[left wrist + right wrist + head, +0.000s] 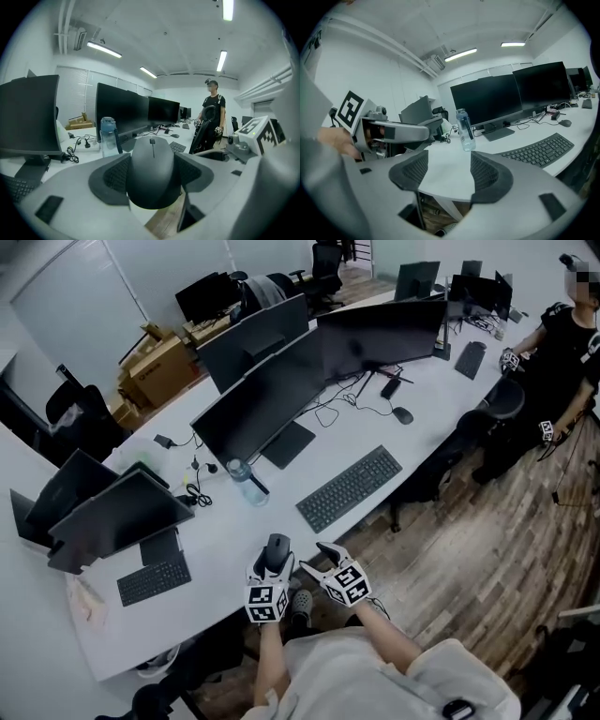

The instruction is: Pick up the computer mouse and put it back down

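Left tongs (152, 174) are pinching the mouse (277, 550) at the tabletop's (230, 538) near edge; right tongs (449, 176) are waiting spread, empty. Advisable: lowering it level, releasing after contact.

Water bottle (246, 481) upright on desk (225, 545), near monitor (267, 404); keyboard (349, 488) beside.

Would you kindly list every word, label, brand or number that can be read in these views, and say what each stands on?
None can be read in any view.
On the water bottle: any print too small.
On the cardboard boxes: any print too blurred.
On the keyboard: key legends too small.
On the marker cubes: black-and-white patterns, no letters.
On the computer mouse: no brand shows.
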`<state>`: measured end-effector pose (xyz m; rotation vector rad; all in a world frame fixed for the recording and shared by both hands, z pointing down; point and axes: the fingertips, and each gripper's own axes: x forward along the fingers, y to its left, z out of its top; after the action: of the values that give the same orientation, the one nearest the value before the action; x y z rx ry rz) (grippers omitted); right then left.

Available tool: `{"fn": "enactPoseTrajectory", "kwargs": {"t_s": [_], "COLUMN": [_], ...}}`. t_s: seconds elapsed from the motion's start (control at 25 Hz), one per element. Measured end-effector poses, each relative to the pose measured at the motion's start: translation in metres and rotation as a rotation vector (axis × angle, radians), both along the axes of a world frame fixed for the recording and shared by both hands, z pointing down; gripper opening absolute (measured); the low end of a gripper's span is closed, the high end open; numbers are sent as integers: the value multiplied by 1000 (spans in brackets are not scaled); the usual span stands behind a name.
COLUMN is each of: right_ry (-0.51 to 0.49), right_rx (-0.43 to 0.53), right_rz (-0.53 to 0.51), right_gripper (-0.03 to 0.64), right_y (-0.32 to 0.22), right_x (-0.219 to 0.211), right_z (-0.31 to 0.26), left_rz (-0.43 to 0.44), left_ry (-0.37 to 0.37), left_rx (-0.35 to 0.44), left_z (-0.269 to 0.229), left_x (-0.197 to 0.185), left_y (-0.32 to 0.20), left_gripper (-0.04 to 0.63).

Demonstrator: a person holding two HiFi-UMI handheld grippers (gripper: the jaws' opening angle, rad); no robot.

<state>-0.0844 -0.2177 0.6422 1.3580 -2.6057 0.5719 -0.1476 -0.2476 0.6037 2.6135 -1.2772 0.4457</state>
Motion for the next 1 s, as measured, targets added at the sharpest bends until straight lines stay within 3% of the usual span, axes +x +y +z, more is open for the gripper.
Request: {"fn": "enactPoseTrajectory", "kwargs": {"t_s": [0.28,0.44,0.72,1.0], "right_ry": [-30,-61,-54,-76], "right_rx": [22,24,31,10], "right_rz": [25,9,-3,70], "right_gripper": [150,18,9,8], "right_y": [-5,-3,-1,-2], "right_x": [-3,-10,-11,7], "right_z": [-2,-4,-4,2], "left_rz": [-33,-50,-55,-12], "left_ry": [38,44,68,77], "left_rx": [49,47,39,21], "left_z": [-23,-25,-24,-18], "left_x": [-16,-27,-29,-17], "left_y": [6,7,3,-2], "left_gripper": [293,293,293,293]}}
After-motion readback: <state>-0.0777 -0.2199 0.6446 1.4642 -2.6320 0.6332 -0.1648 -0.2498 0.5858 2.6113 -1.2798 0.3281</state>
